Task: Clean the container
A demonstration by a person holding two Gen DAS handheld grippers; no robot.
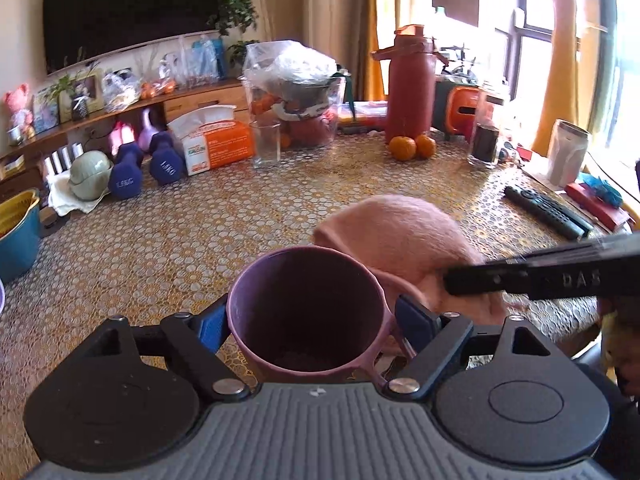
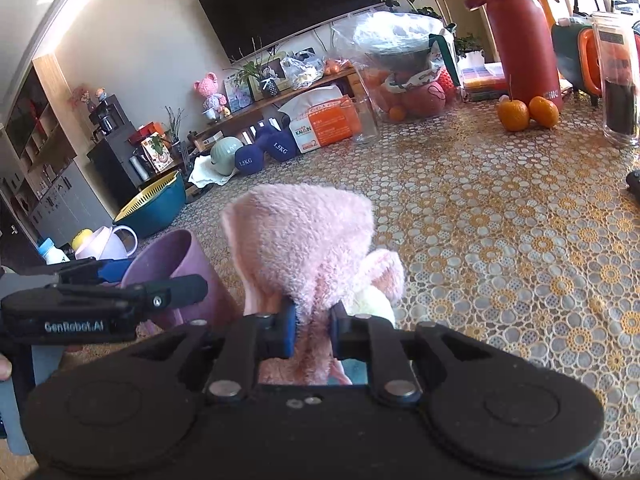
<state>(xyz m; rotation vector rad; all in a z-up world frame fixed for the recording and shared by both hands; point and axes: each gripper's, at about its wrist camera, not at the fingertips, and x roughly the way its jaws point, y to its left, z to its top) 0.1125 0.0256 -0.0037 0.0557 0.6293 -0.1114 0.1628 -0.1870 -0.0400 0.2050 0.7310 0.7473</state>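
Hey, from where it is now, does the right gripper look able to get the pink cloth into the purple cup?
Probably yes. The right gripper is shut on the pink cloth, right beside the purple cup. The left gripper clamps the cup by its sides, so its mouth is open and nothing covers it.

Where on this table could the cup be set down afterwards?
Bare tablecloth runs wide between the dumbbells, oranges and remote. The far edge is crowded: tissue pack, bagged fruit, red thermos.
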